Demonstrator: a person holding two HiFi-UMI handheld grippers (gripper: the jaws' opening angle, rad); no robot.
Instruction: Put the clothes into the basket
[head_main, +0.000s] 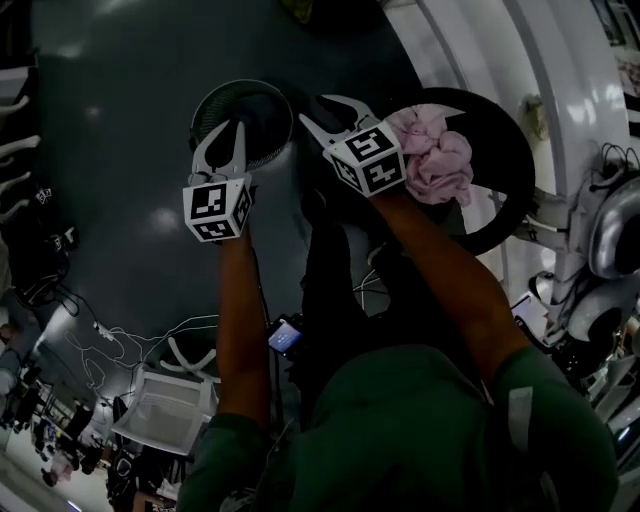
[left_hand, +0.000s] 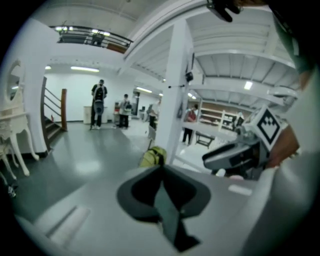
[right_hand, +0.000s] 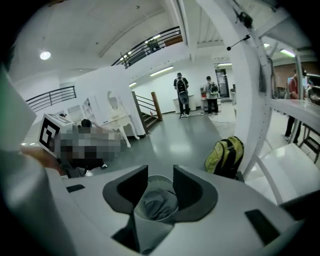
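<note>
The grey floor (head_main: 130, 130) carried the mesh basket (head_main: 240, 120), which stood just off the left edge of the round black tabletop (head_main: 508, 140). A grey garment (right_hand: 156, 206) lay inside the basket. The pink clothes (head_main: 437, 158) sat bunched on the tabletop toward its left edge.

The right gripper (head_main: 332, 118) hung between basket and tabletop, its jaws about half apart and empty. The left gripper (head_main: 230, 140) was above the basket with its jaws closed on nothing.

A shallow pinch on the loose pink bundle would likely let a fold trail over the tabletop's edge and drop short of the basket. A low swing could also tip the light basket.

The floor left of the basket was open. White frame posts (head_main: 560, 110) crowded the tabletop's right side.
</note>
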